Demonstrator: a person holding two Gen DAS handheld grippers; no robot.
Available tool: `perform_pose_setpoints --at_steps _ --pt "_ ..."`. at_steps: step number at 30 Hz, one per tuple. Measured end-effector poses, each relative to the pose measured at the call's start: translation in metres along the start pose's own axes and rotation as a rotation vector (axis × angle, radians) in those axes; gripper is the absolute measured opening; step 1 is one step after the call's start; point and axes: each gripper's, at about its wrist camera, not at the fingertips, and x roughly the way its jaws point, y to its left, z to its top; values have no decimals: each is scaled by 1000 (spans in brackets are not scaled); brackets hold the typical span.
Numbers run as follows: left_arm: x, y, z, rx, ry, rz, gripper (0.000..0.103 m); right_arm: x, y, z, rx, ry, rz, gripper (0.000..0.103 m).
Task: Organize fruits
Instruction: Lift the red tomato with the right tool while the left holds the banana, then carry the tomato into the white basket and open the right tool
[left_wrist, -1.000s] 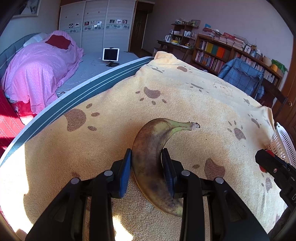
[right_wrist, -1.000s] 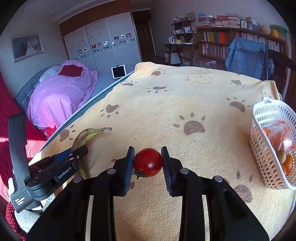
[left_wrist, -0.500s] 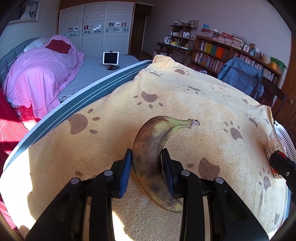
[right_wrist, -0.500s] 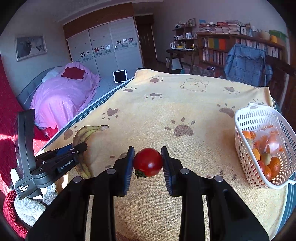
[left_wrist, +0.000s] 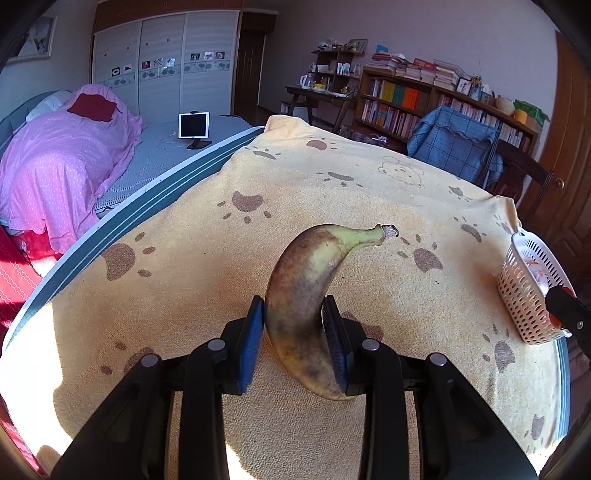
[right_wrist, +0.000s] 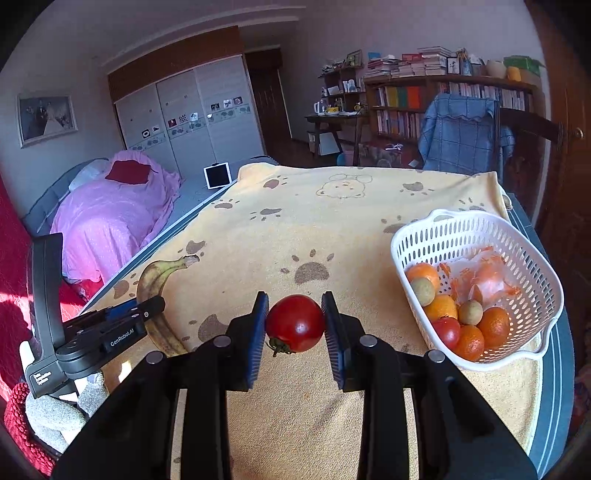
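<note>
Left gripper (left_wrist: 295, 325) pinching a browned banana (left_wrist: 303, 295), right gripper (right_wrist: 295, 325) clamped on a tomato (right_wrist: 294, 323) (stem down), white basket (right_wrist: 532, 332) of fruit at the table's right edge

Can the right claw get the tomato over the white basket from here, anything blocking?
Probably yes. The right claw is shut on the tomato, and only bare yellow towel lies between it and the white basket. The basket's top is open; the left claw with its banana is on the other side.

Table (right_wrist: 554, 398) draped with a yellow paw-print blanket (right_wrist: 295, 229) (blue striped edge exposed). A white perforated basket (right_wrist: 532, 295) rests on the blanket, ahead and right of the right gripper (right_wrist: 294, 325).
</note>
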Motion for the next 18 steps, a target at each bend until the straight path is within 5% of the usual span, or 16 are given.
perform_pose_setpoints --at_steps 18 --pt "-14 -37 14 55 -26 -39 33 -31 -85 4 122 -85 -214 30"
